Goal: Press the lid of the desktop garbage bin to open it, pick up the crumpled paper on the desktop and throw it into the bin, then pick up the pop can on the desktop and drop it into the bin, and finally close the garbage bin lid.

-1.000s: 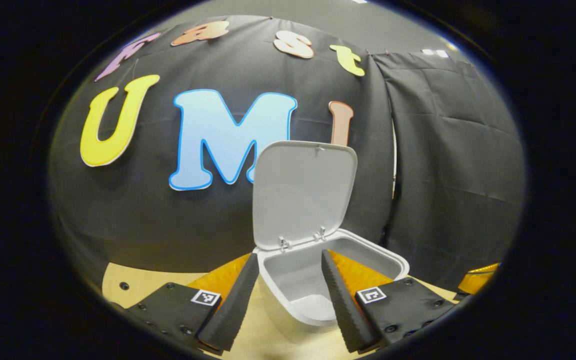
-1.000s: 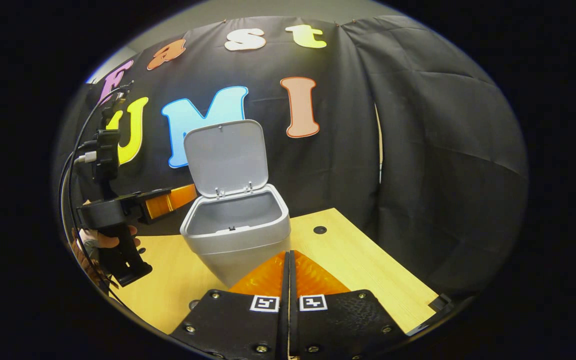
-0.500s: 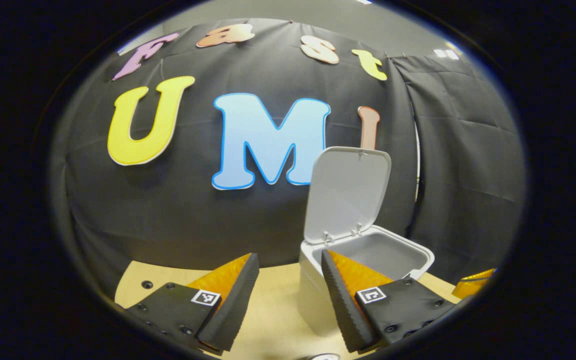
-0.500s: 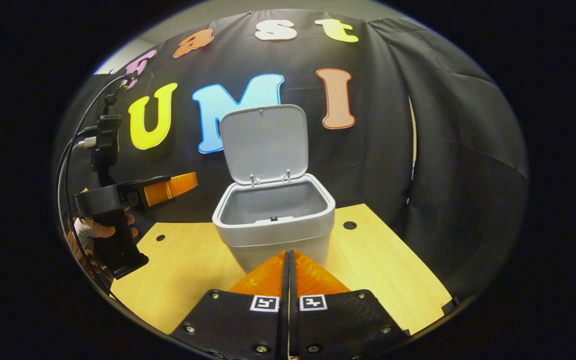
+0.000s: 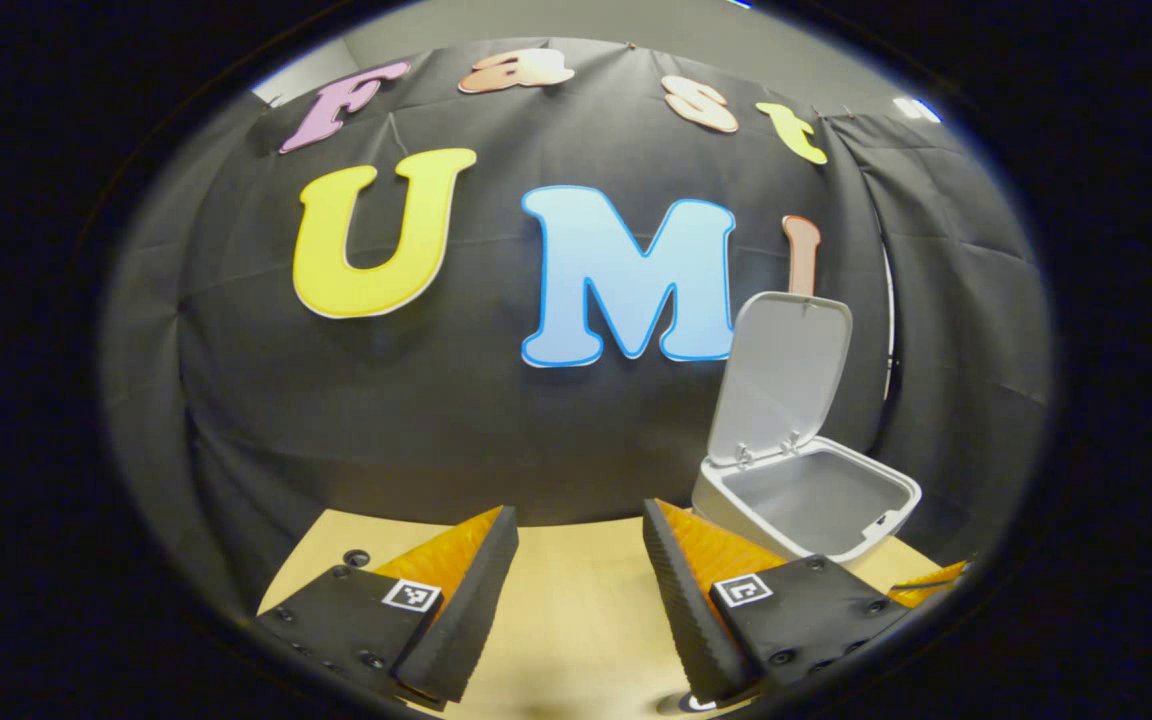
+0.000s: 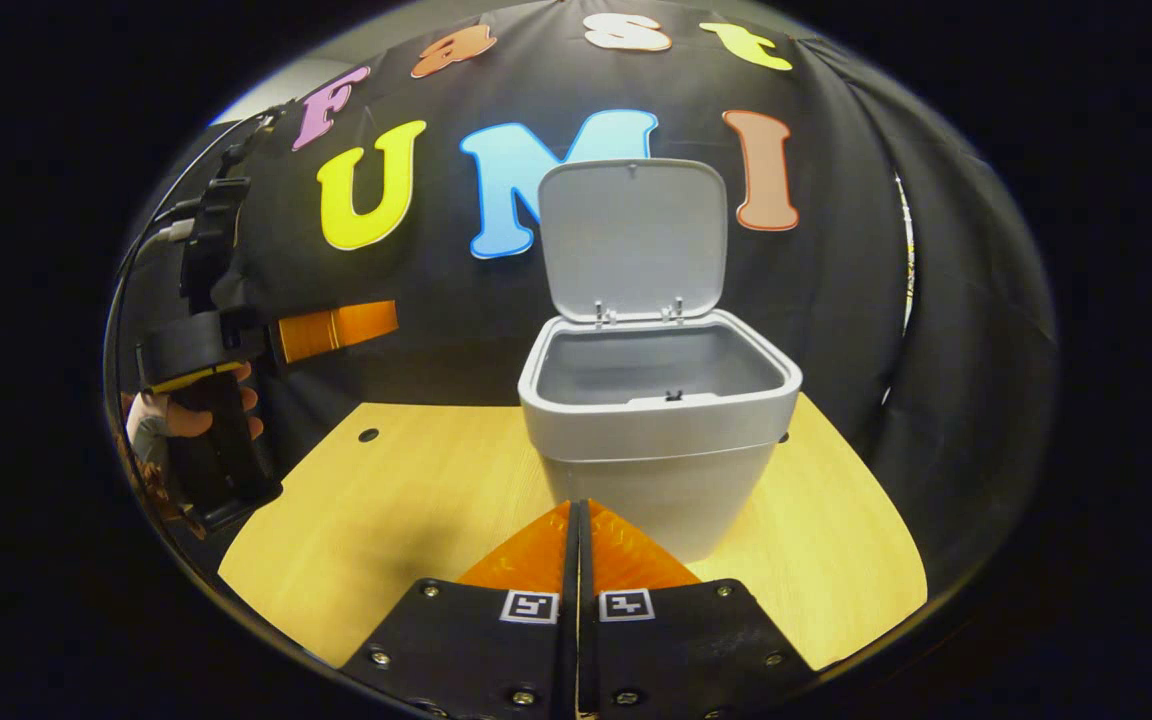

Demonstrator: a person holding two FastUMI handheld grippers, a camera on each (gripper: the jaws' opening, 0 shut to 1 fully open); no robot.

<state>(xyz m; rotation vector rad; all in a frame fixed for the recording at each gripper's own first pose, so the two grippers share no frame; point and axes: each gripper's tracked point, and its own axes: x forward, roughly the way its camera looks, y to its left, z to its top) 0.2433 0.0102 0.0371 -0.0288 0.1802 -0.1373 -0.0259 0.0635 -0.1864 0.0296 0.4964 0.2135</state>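
Bin open on the worktop, both grippers held clear of it.

The left gripper (image 5: 576,590) is held level above the worktop (image 6: 416,490) with jaws spread and empty; the right gripper (image 6: 576,560) is aimed at the garbage bin (image 6: 661,430), jaws closed on nothing, lid (image 6: 633,235) upright.

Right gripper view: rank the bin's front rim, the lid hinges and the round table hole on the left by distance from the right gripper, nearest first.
1. Bin's front rim, straight ahead of the shut right gripper.
2. Lid hinges, at the bin's back edge, behind the front rim.
3. Table hole, far left near the cloth wall; against the hinges, too close to call.

Left tool (image 5: 576,570) agape; right tool (image 6: 577,545) closed
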